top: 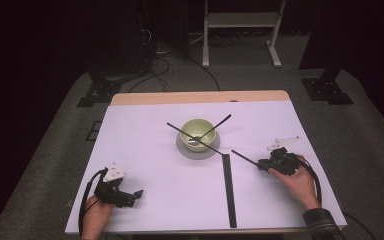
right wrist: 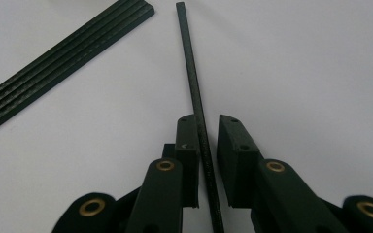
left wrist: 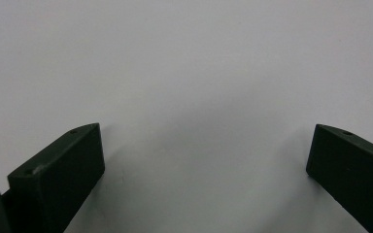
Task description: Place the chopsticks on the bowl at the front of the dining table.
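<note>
- The right hand-held gripper (right wrist: 208, 138) rests low on the white surface (top: 150, 165), right of the middle, with a thin black stick (right wrist: 194, 77) running between its jaws.
- Its jaws are narrowed around the stick; the left pad lies against it, while a slim gap remains on the other side, so it is not clamped.
- The stick (top: 244, 157) points from that hand-held gripper (top: 264, 166) toward the green bowl (top: 198, 134).
- A bundle of black sticks (top: 228, 190) lies flat just beside it.
- Two more sticks lean crossed in the bowl.
- The left hand-held gripper (left wrist: 204, 160) sits wide open and holds nothing, near the surface's left front corner.
</note>
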Demonstrator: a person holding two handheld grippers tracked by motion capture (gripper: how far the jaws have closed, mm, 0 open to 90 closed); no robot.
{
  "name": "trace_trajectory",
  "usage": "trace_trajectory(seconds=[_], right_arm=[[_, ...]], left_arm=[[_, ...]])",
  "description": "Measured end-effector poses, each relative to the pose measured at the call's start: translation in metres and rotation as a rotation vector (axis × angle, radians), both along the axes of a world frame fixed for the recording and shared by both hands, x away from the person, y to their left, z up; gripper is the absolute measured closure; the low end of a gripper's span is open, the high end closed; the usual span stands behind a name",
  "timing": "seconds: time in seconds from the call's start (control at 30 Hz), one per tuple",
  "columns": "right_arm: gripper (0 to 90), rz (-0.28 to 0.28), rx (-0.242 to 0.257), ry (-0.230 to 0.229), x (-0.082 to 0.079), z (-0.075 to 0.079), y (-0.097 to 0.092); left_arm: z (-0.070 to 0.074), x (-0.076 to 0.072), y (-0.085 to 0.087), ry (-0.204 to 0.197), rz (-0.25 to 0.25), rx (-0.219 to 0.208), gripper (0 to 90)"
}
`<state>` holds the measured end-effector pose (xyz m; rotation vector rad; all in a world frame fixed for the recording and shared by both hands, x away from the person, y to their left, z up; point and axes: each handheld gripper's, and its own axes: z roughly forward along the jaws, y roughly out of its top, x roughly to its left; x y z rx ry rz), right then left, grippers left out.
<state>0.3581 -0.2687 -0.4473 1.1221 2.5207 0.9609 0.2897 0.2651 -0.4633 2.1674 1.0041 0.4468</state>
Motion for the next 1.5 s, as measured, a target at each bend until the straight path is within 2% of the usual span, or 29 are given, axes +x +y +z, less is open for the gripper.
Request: trace_trajectory(seconds=[0.43, 1.0, 1.5], right_arm=[[83.6, -0.009, -0.009, -0.010, -0.0011, -0.0005, 0.0006], [85.6, -0.017, -0.008, -0.005, -0.0022, 0.0005, 0.0017], [85.6, -0.020, 0.021, -0.024, -0.0049, 0.0088, -0.0005]], left_arm=[[0.0000, 0.0000, 0.0000, 0.000, 0.000, 0.000, 0.0], [0.0000, 0.0001, 0.0000, 0.000, 0.000, 0.001, 0.0], [0.0001, 0.0002, 0.0001, -0.001, -0.002, 0.002, 0.0]])
